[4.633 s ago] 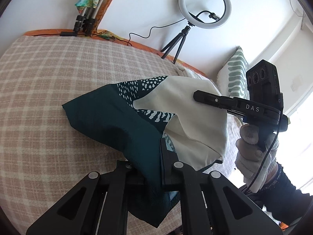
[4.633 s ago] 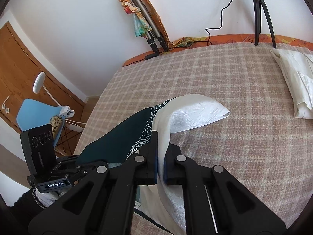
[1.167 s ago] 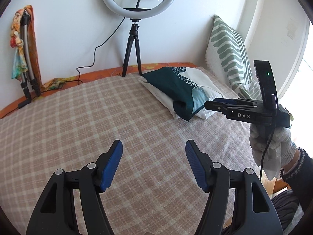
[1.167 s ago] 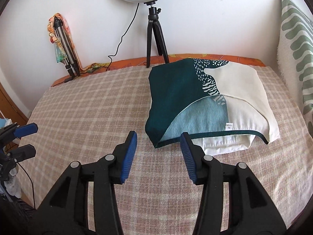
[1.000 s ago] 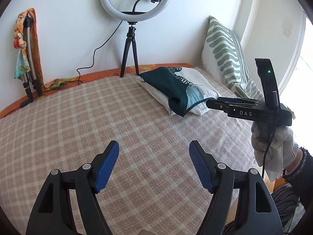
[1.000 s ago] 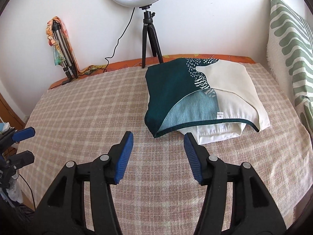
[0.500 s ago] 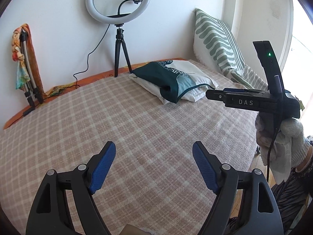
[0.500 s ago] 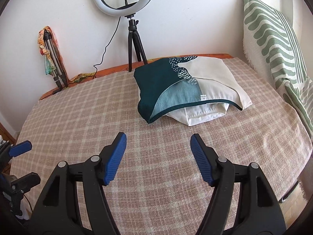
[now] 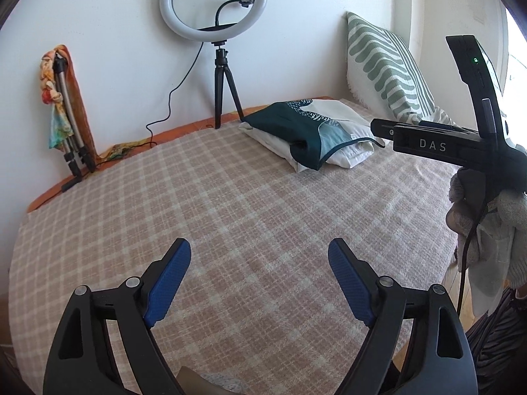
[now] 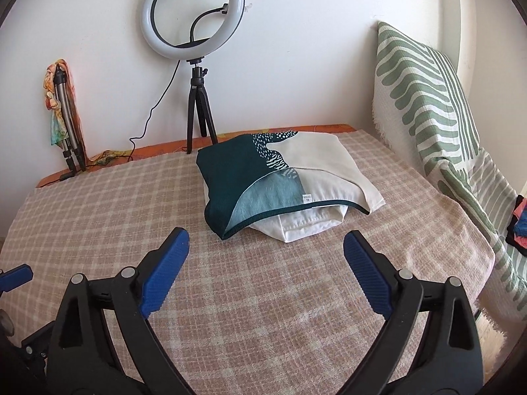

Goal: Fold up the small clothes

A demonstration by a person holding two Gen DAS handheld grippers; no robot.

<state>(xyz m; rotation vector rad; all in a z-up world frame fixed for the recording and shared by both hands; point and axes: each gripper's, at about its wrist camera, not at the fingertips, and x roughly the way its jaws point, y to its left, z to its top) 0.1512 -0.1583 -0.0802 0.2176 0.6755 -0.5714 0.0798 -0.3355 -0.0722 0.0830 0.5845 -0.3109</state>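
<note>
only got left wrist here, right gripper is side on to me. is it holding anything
Observer: No. The right gripper has its fingers apart and opening, with only the checked blanket between them.
Operator: any more clothes around that i cant see
Observer: Possibly. A small pile of pink, blue and black cloth sits at the right edge of the right wrist view, beyond the striped cushion.

Folded clothes on checked bed

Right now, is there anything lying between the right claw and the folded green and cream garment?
No. In the right wrist view, only bare checked blanket lies between the opening, empty right claw and the folded garment.
</note>
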